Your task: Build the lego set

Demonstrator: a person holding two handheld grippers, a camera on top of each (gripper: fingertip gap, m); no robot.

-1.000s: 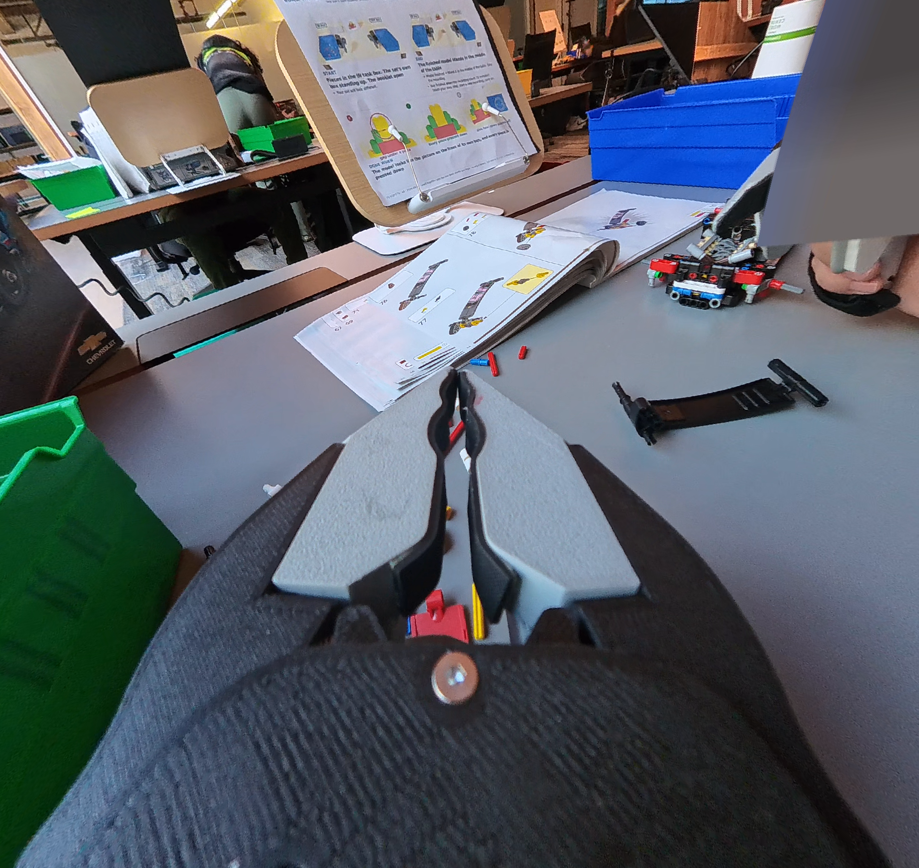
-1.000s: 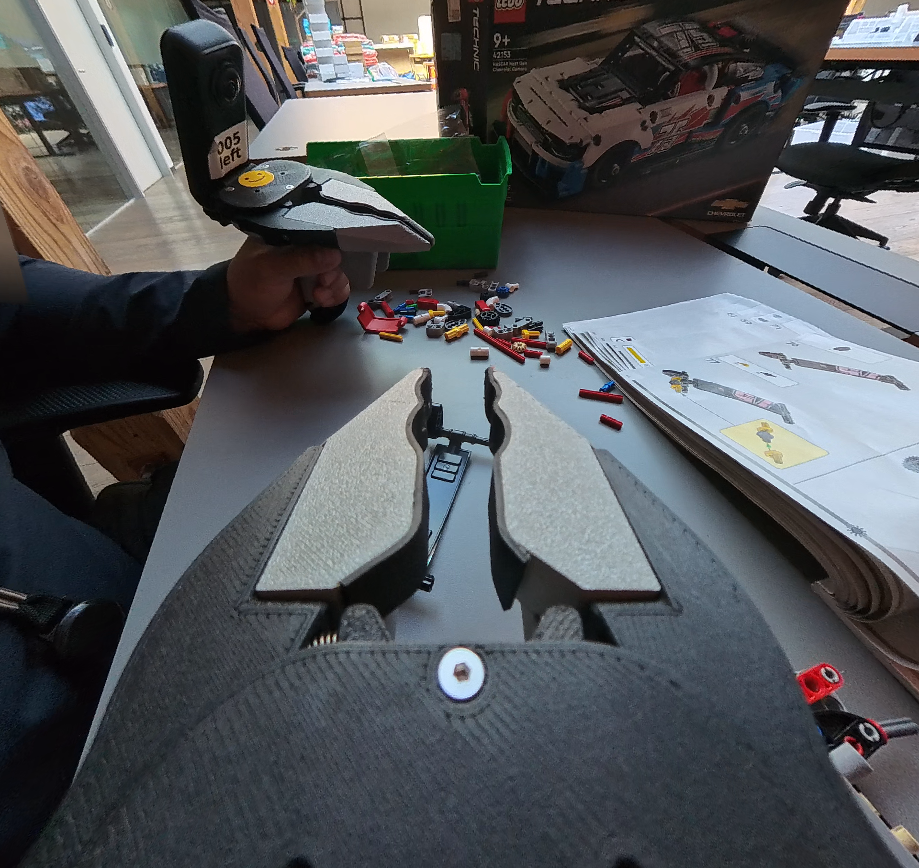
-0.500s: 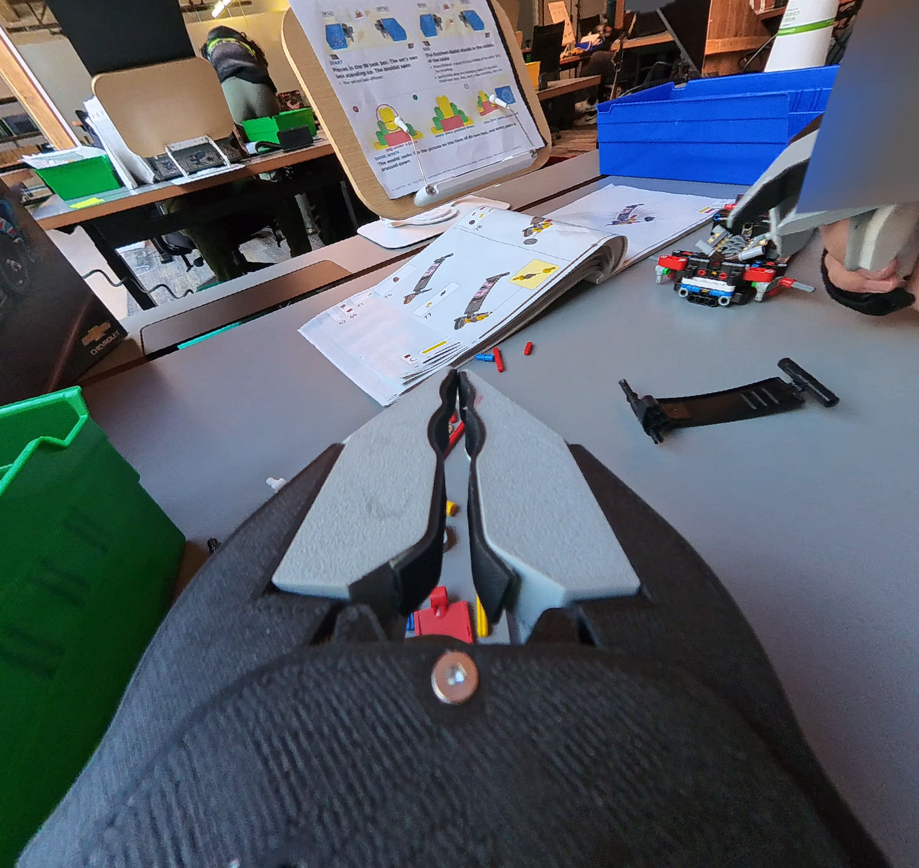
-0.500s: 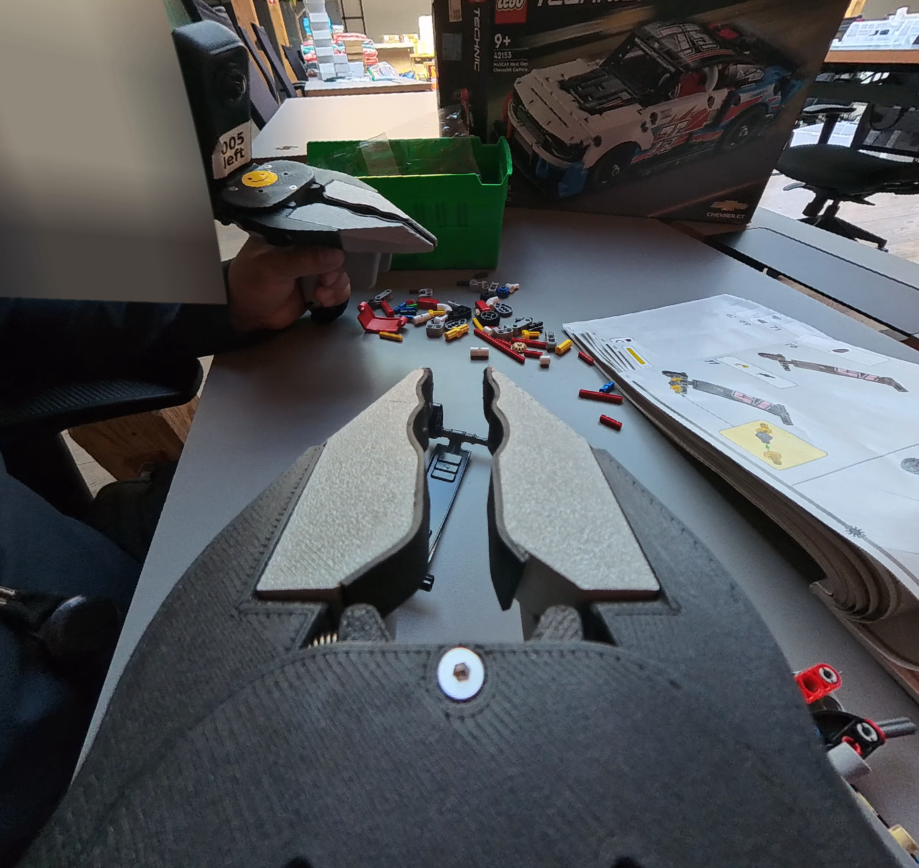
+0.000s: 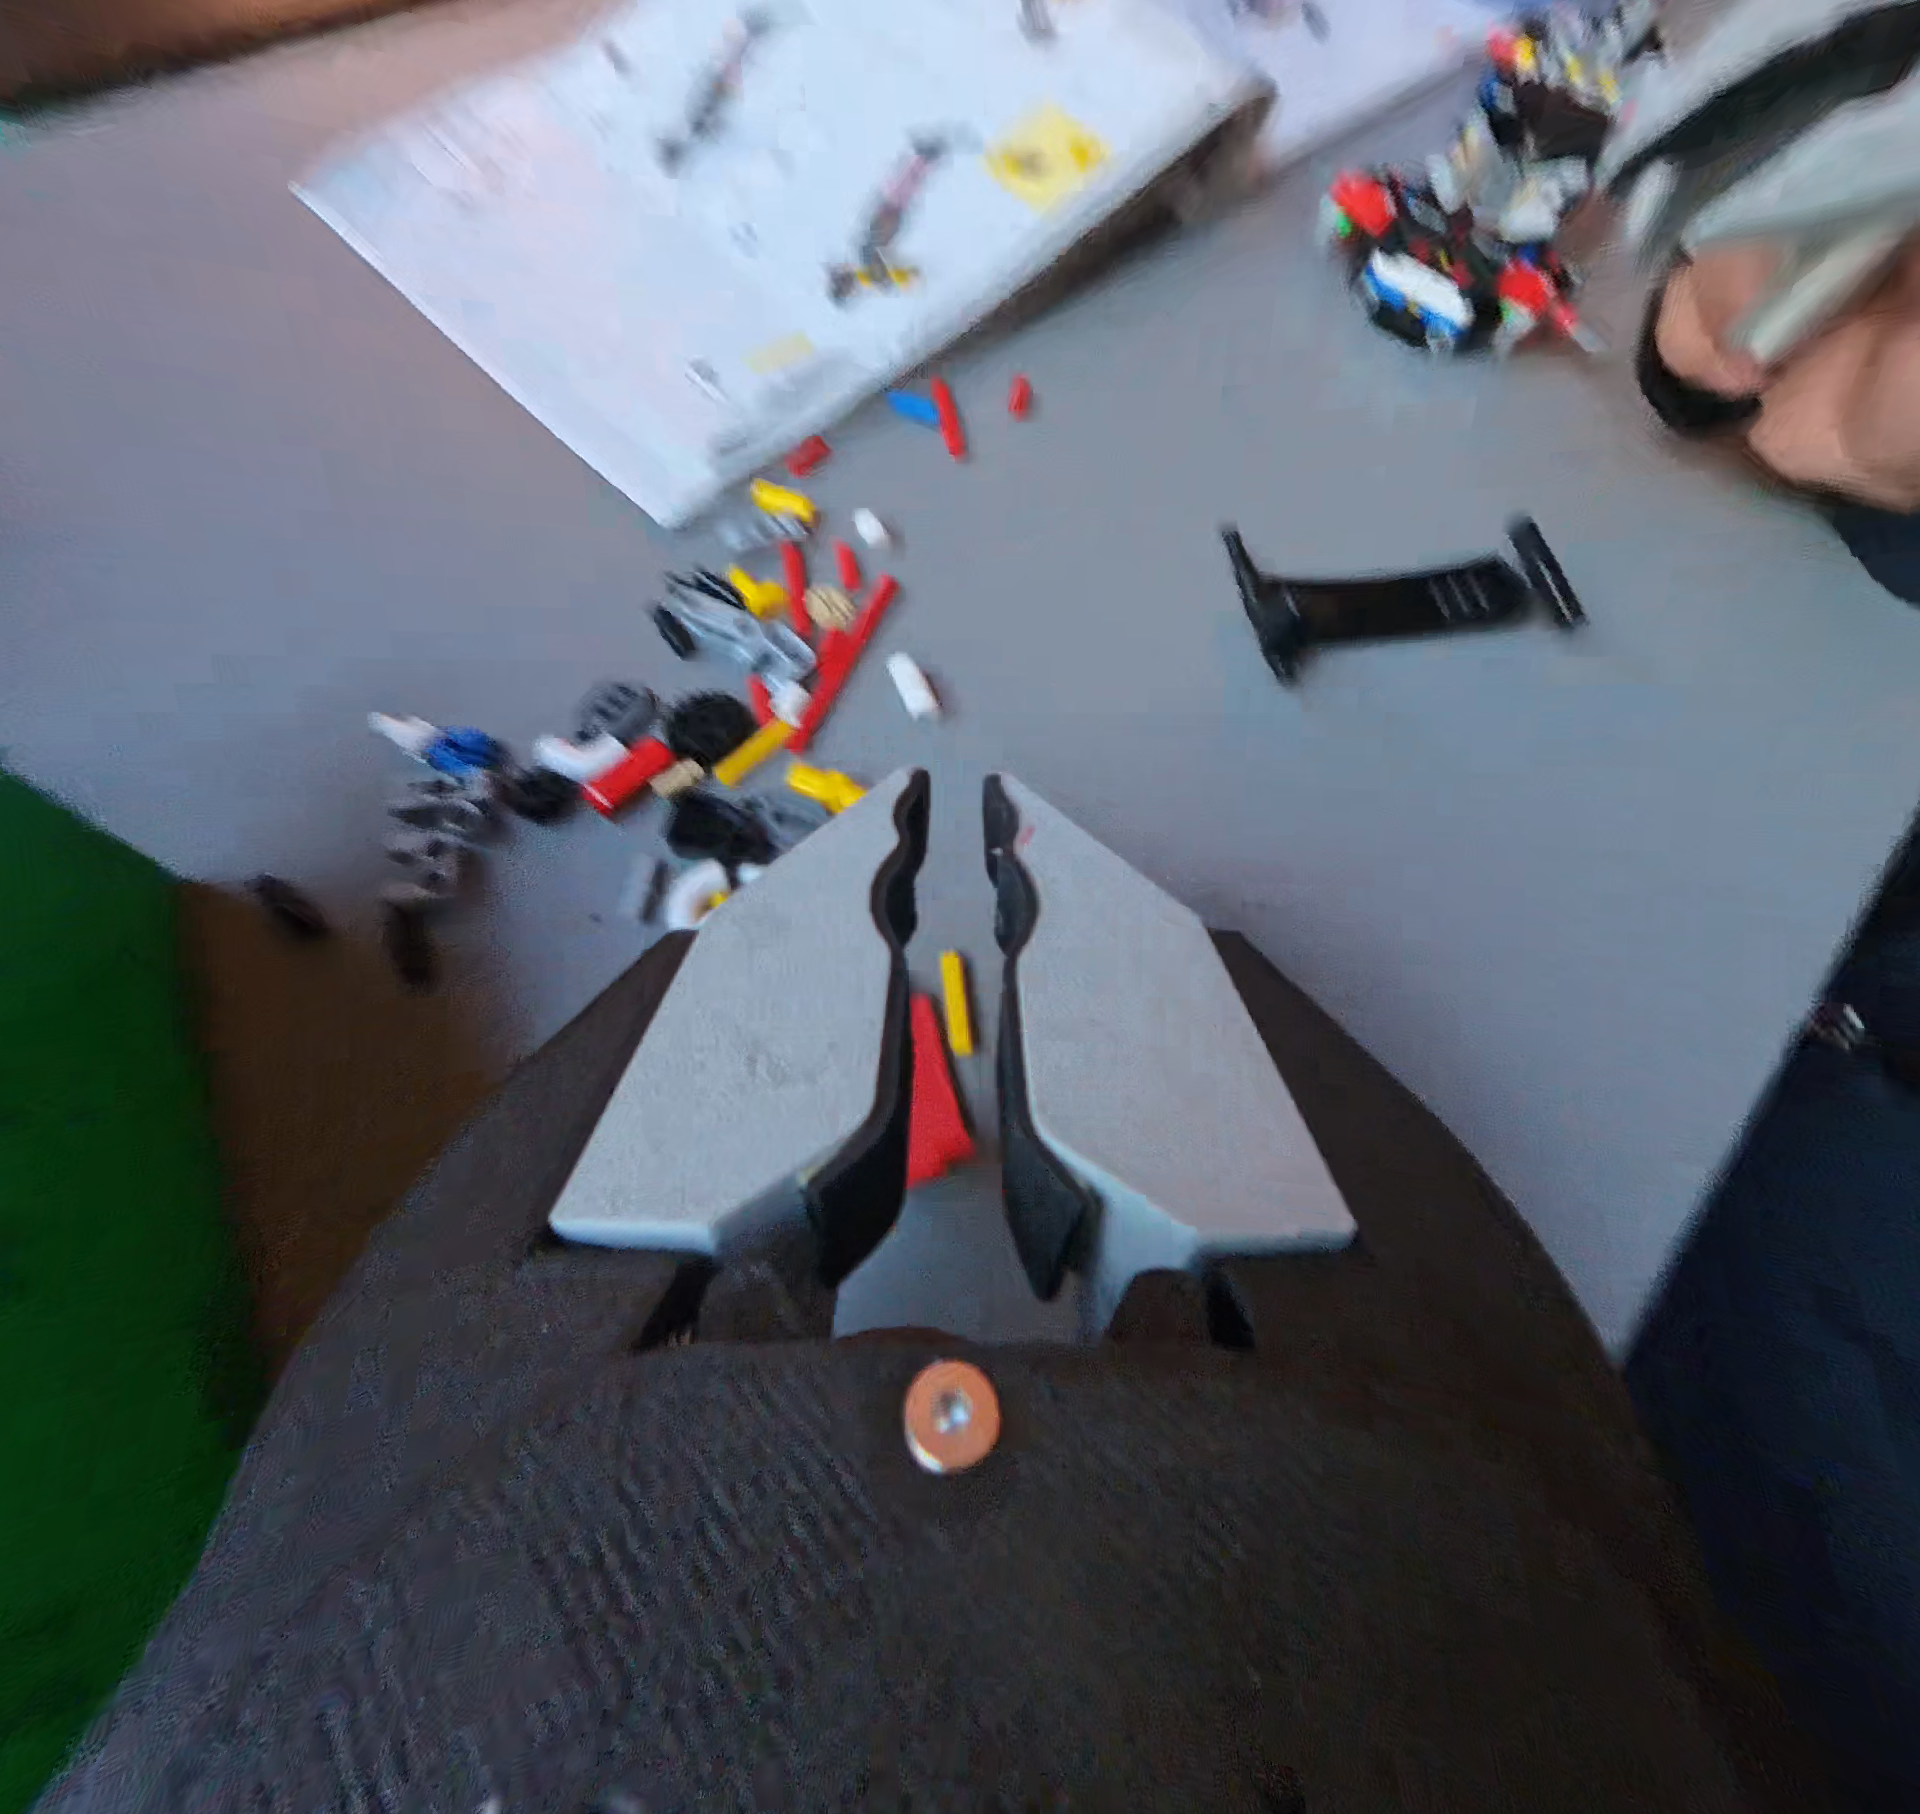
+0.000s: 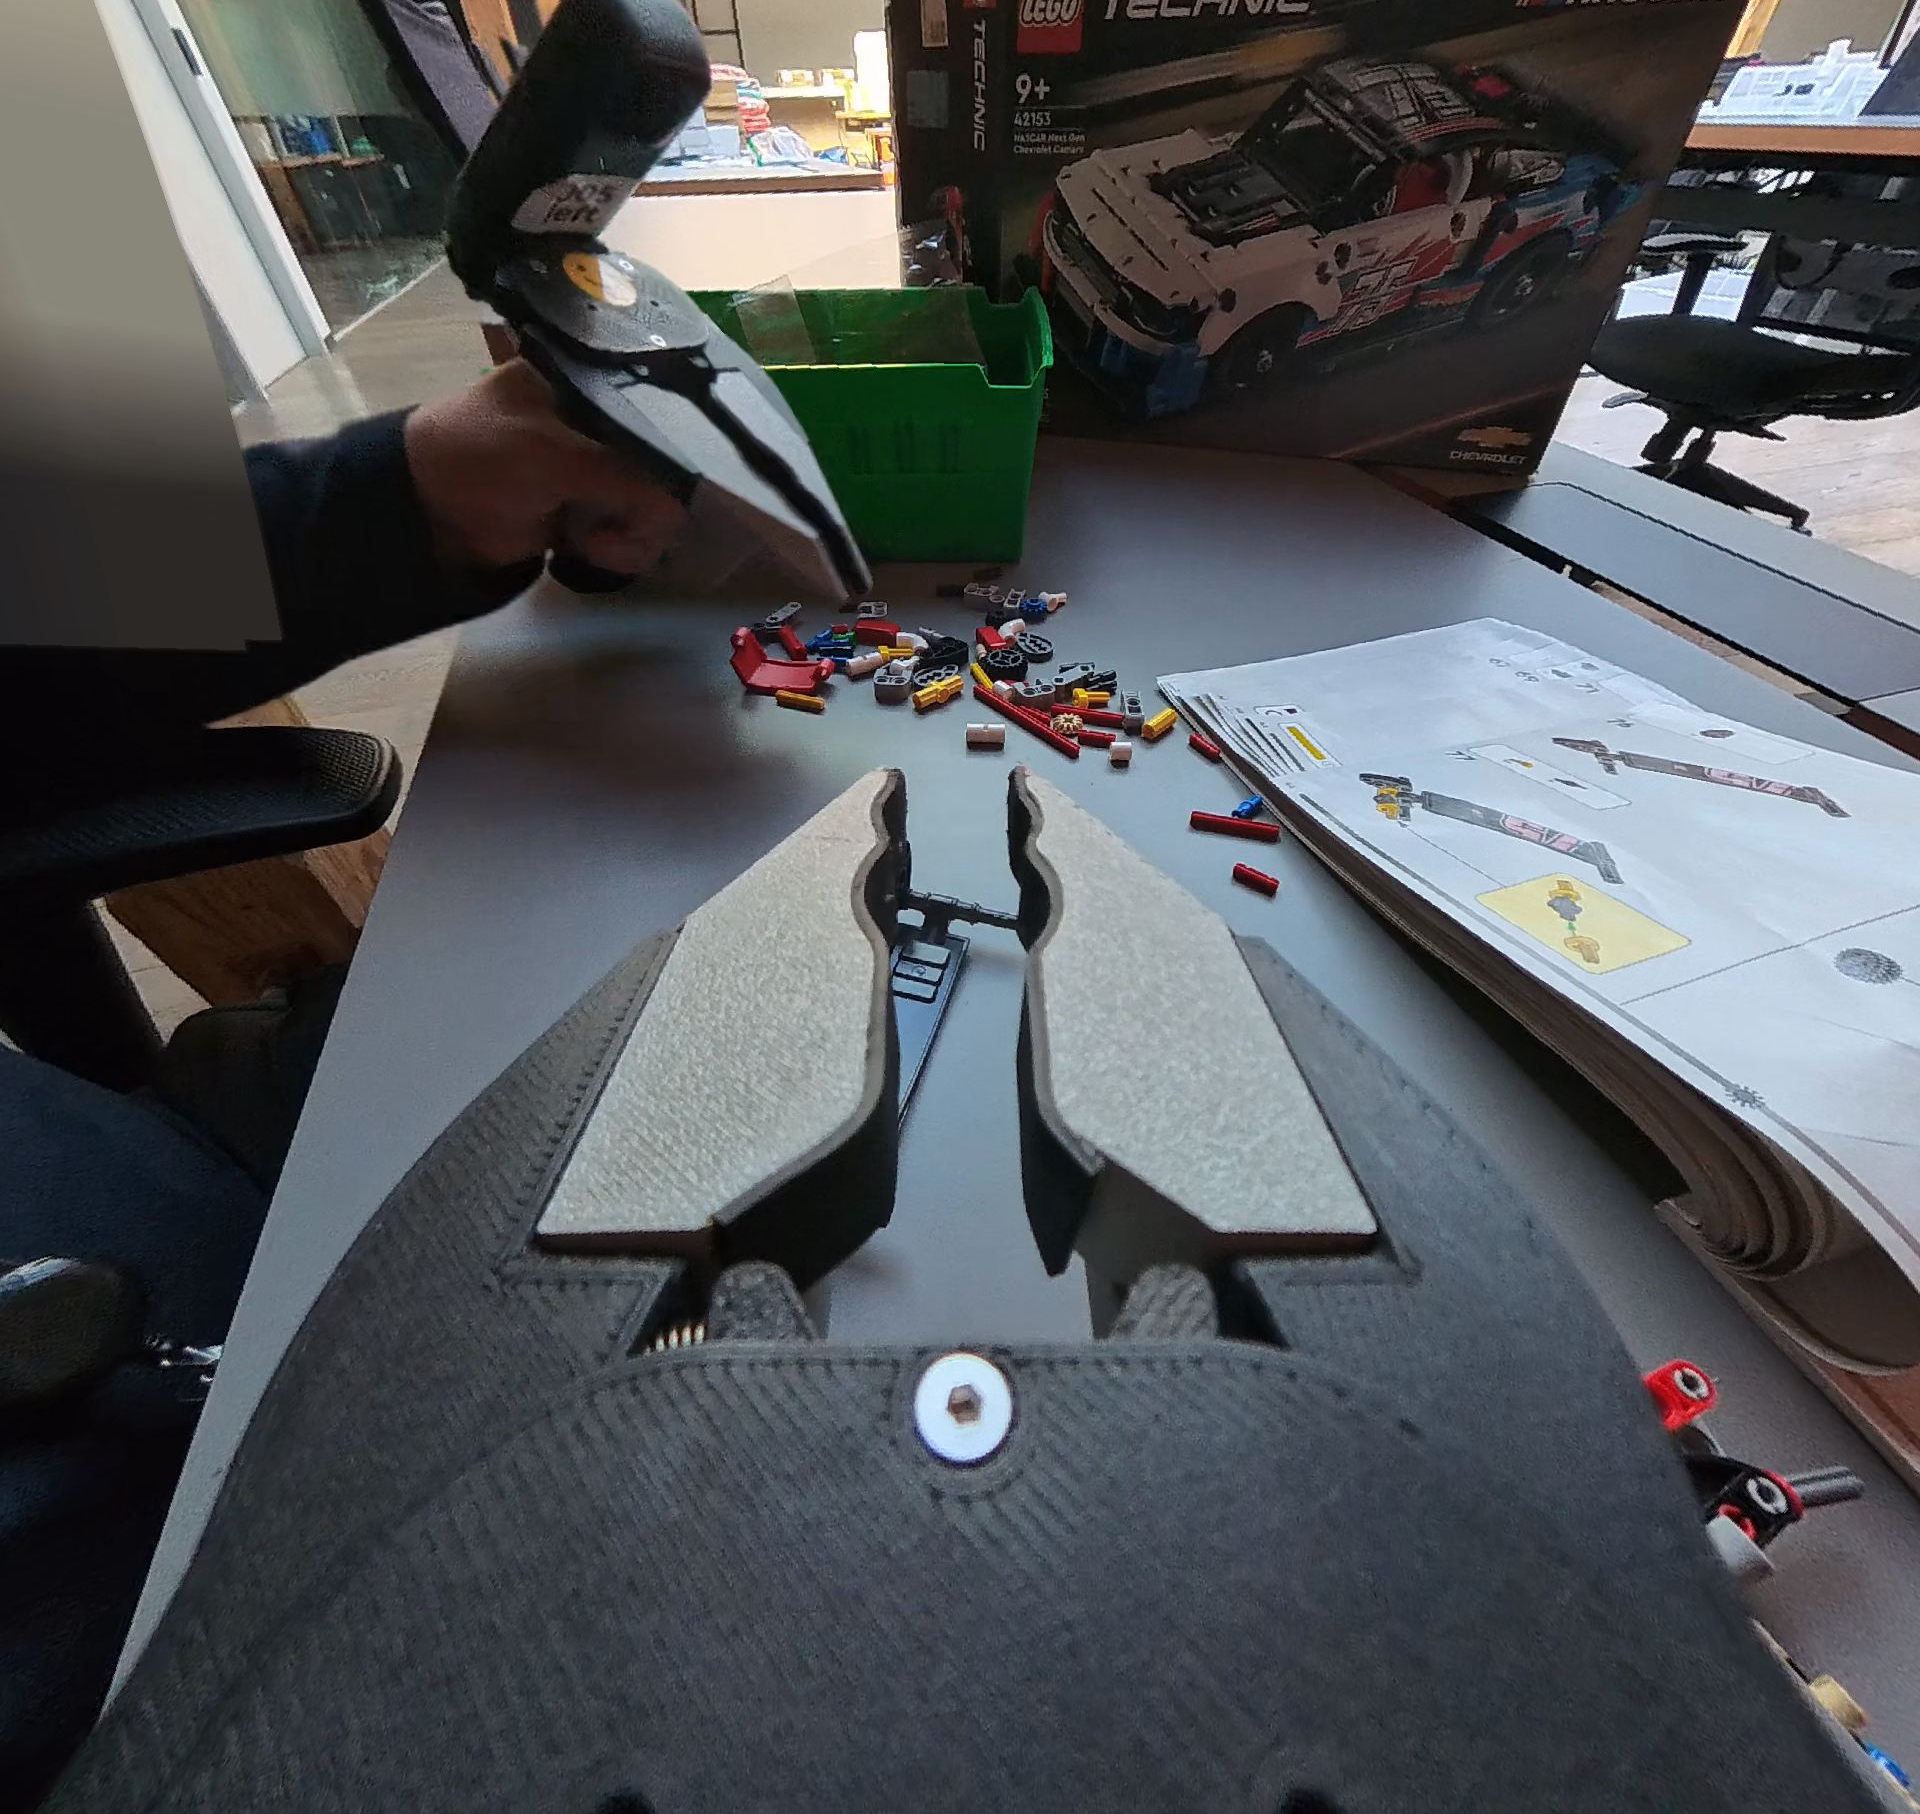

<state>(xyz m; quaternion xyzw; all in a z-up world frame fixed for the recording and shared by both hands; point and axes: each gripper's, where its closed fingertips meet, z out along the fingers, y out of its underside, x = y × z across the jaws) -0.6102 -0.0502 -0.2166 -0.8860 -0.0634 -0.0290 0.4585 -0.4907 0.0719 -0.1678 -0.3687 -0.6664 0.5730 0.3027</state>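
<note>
My left gripper (image 5: 956, 788) is open by a narrow gap with nothing between its pads. It tilts down over a pile of small loose building pieces (image 5: 748, 684). A red piece (image 5: 935, 1089) and a yellow pin (image 5: 956, 1001) lie on the grey table under its fingers. In the right wrist view its tips (image 6: 857, 580) hang just above the pile (image 6: 935, 663). My right gripper (image 6: 956, 782) is open and hovers over a flat black piece (image 6: 925, 985). The left wrist view shows that piece (image 5: 1403, 601) lying free on the table.
A green bin (image 6: 914, 434) and a large car-kit box (image 6: 1351, 206) stand behind the pile. An open instruction booklet (image 6: 1558, 829) lies to the right. A partly built model (image 5: 1455, 247) sits near my right hand (image 5: 1818, 414). A chair armrest (image 6: 208, 798) is by the table's left edge. The tips of one gripper are about 20 cm away from the tips of the other. My left gripper's tips are some 6 cm from the yellow pin (image 5: 956, 1001). The right camera catches it too, in the right wrist view (image 6: 801, 699).
My left gripper has tipped downward toward the pile, and its jaws, shut before, have parted slightly. My right gripper has stayed in place over the black piece.
</note>
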